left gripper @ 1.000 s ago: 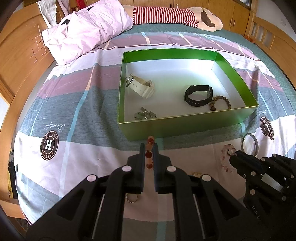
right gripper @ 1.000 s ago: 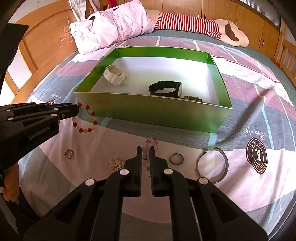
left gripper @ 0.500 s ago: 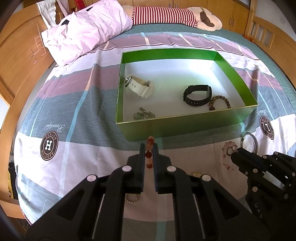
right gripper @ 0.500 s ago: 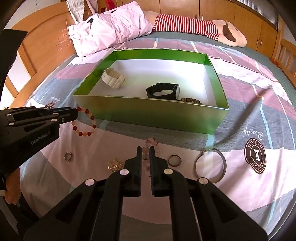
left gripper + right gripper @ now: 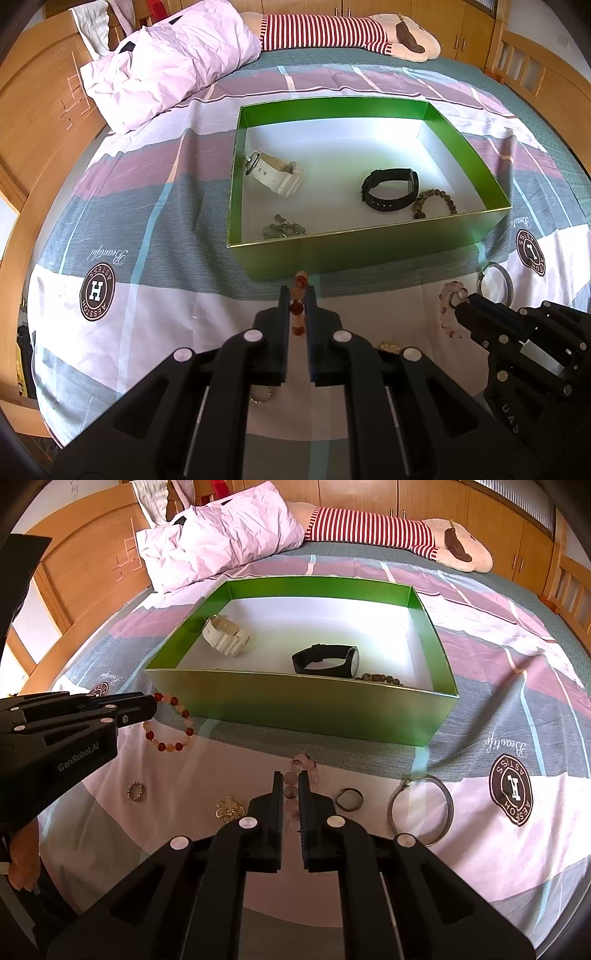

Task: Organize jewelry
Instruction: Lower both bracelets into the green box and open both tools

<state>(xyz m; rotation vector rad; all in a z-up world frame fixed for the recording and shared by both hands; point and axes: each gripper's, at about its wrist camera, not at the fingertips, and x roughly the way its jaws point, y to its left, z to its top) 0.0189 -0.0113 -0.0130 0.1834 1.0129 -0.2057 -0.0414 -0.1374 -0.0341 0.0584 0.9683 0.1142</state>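
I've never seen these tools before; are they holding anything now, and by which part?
Left gripper pinches the red-and-orange bead bracelet by its beads; right gripper grips the pale pink bead bracelet likewise.

Both tools sit low near the bed's front edge: left tool (image 5: 297,308) clamped on beads, right tool (image 5: 291,788) seemingly likewise.

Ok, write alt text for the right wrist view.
The right claw grips a pale pink bead bracelet on a patterned bedspread before an open green box holding two watches. At left, the left claw holds a red-and-orange bead bracelet.
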